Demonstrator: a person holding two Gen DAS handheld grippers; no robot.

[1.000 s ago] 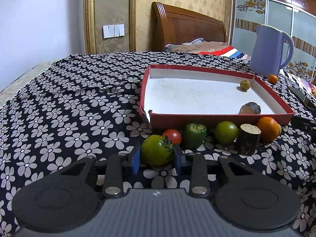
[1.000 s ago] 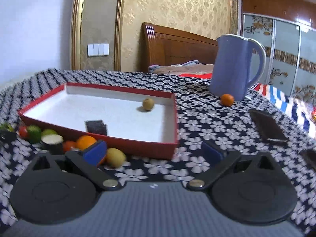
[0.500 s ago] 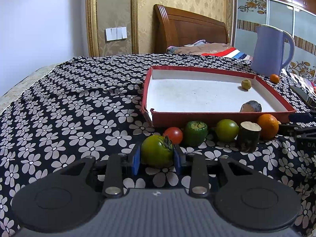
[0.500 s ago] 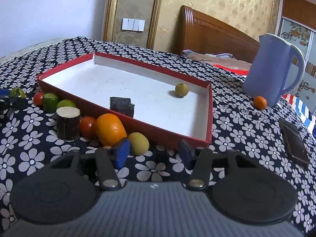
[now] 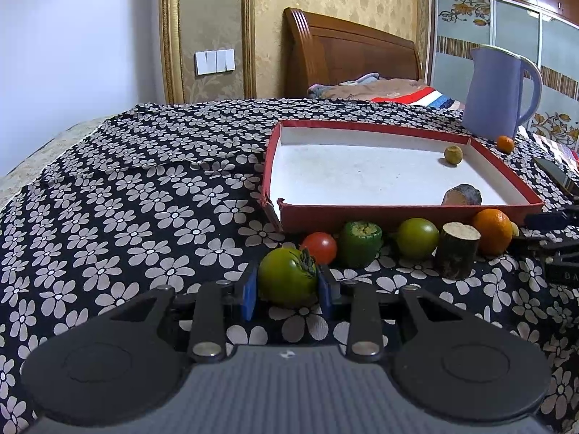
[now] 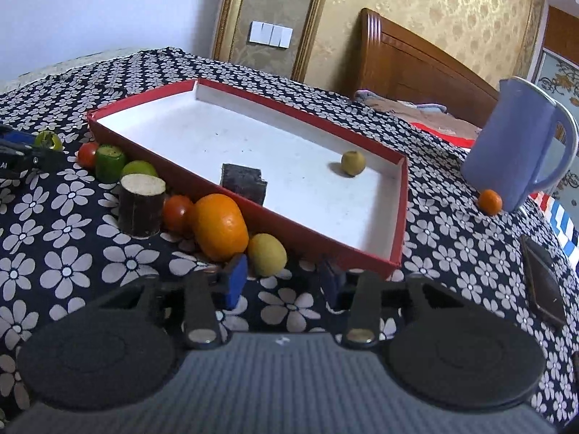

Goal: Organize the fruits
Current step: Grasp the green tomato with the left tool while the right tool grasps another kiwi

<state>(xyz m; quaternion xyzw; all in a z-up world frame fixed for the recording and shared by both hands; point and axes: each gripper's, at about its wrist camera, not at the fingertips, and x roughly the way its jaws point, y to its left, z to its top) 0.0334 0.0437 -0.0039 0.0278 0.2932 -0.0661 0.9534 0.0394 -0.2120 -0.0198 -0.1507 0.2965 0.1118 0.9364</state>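
1. Between the blue pads of the left gripper [image 5: 287,285] sits the green tomato [image 5: 287,276], clamped on both sides, just above or on the flowered cloth [image 5: 108,217].
2. Straight ahead and slightly right lies the red tray [image 5: 398,215], its near wall behind the row of produce; I judge the tomato must rise over that wall.
3. Over on the right, the right gripper [image 6: 284,278] stands spread and holds nothing, the yellow-green fruit [image 6: 267,255] just beyond its left pad, beside the orange [image 6: 220,227].
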